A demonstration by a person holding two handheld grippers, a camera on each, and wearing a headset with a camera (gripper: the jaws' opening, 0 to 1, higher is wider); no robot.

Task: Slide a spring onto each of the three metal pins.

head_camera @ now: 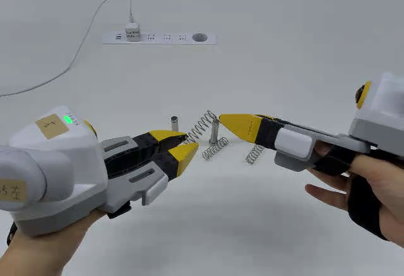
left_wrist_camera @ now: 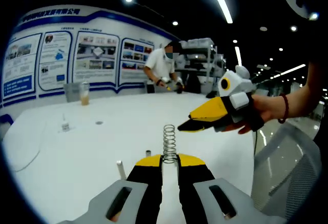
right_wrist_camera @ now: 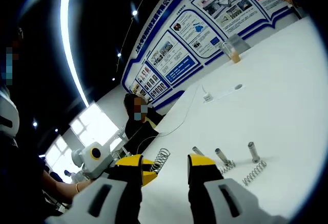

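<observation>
**Yellow jaws pinching a spring by its very end, close to a pin**

On the near left, the left gripper [head_camera: 178,144] is pressing its yellow tips together on the bottom coils of one spring [head_camera: 201,126]. The rest of the coil is sticking out free, slanting up and rightward toward the top of the middle pin [head_camera: 214,132]. I cannot tell whether it is touching the pin yet. The right gripper [head_camera: 238,125] is hovering just right of that pin, carrying nothing, and its own view is showing the jaws spread apart.

The grip is what is worrying me. With so little of the coil clamped, the spring is likely to bow sideways or pop out if its free end is catching the pin's rim instead of going over it. The slant is not helping, since the coil is not lining up with the upright pin. A sideways push could also be tipping the pin. The open right jaws are sitting close enough to nudge the coil off line.

A loose spring [head_camera: 214,150] is lying at the middle pin's foot, and a second loose spring [head_camera: 254,154] is lying further right. The left pin [head_camera: 175,123] is standing bare on the white bench [head_camera: 284,55].
</observation>
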